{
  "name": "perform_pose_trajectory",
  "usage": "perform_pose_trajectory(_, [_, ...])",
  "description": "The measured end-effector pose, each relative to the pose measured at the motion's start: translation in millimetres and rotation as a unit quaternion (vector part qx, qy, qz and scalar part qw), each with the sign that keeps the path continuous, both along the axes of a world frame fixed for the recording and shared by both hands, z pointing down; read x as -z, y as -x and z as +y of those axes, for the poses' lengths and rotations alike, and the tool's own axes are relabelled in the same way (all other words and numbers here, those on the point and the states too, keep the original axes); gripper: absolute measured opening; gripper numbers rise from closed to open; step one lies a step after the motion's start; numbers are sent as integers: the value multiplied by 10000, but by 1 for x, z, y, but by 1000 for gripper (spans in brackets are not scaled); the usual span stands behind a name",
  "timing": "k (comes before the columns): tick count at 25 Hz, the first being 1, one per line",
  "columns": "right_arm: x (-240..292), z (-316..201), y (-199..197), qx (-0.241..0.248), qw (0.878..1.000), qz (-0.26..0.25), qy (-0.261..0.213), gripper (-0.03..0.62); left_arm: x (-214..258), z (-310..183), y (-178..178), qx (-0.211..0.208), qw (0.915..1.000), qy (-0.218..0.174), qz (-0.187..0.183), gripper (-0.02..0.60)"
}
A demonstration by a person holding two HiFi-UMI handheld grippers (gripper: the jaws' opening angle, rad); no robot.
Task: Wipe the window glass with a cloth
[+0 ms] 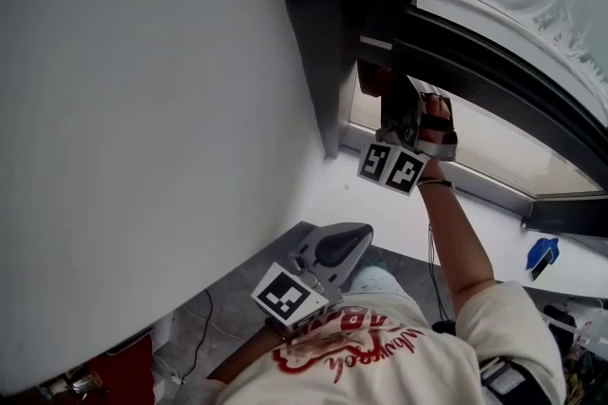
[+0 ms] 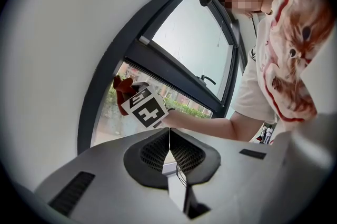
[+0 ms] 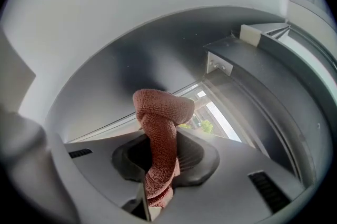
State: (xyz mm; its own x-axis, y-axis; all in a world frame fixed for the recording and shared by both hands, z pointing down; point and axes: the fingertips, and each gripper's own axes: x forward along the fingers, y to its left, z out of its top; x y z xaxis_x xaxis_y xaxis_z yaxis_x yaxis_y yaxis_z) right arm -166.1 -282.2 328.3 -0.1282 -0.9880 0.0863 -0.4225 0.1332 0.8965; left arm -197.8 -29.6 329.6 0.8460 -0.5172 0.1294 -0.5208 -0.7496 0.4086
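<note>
A red cloth (image 1: 373,80) is bunched against the lower window pane (image 1: 494,149), close to the dark frame's corner. My right gripper (image 1: 388,101) is raised to it and shut on it. In the right gripper view the cloth (image 3: 159,128) stands up folded between the jaws, with the glass (image 3: 213,110) just beyond. My left gripper (image 1: 340,240) hangs low by the person's chest, away from the window. Its jaws are shut with nothing between them (image 2: 169,138). The left gripper view looks up at the right gripper's marker cube (image 2: 144,108) and the cloth (image 2: 122,89).
A white wall (image 1: 142,108) fills the left. The dark window frame (image 1: 494,61) crosses above the lower pane, with a handle (image 2: 207,80) on it. A white sill (image 1: 380,199) runs below, and a blue object (image 1: 541,256) lies at its right end.
</note>
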Motion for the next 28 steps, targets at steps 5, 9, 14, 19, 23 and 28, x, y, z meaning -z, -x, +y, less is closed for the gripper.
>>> perform_pose_trajectory(5, [-9,-1,3,55,10000,-12,25,84,-4,-6,1,90,9999,51,-2,21])
perform_pose_trajectory(9, [-21,-2,4,115,9999,13,117,84,-5,-9,1,177,9998,100,48,21])
perform_pose_trajectory(14, [-41,-3,5,189,9995,73,241,84,-12,-11,0,188,9997,161,-5,21])
perform_pose_trajectory(19, [-54,-3,7,248,9994,75,231,84,-21,-11,0,226,9994,252,-84,21])
perform_pose_trajectory(23, [-66,-5,7,278,9991,99,288,84,-24,-14,-3,245,9992,310,-58,21])
perform_pose_trajectory(28, [-86,-3,8,355,9985,141,383,84,-30,-12,-5,258,9988,410,-80,21])
